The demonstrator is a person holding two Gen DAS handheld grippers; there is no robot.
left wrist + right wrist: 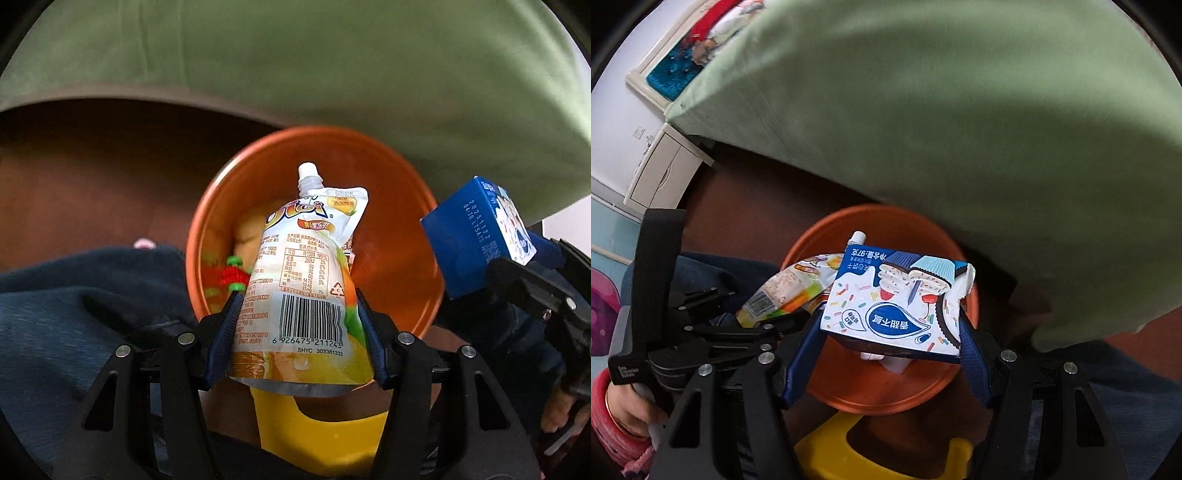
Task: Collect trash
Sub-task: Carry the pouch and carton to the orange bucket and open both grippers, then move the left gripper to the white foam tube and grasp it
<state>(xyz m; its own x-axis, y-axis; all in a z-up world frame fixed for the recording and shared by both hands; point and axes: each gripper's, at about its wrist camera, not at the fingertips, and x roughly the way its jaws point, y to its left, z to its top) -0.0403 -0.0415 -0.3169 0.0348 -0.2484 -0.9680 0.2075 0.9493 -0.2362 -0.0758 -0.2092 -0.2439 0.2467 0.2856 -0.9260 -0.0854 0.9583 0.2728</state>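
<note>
The left gripper (295,332) pinches a white spouted jelly drink pouch (306,280) over the round orange plastic bin (399,266); the right gripper (890,350) clamps a blue-and-white biscuit carton (894,302) beside it; released together, they might collide and spill onto the dark brown floor (92,177); green bedsheet (960,110) behind.

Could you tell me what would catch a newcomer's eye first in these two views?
Most striking is the orange bin in the middle of both views, with some trash already inside. Over it, the left gripper pinches a white drink pouch with its spout pointing away, and the right gripper clamps a blue-and-white biscuit box. A large green cloth fills the upper part of both views.
</note>
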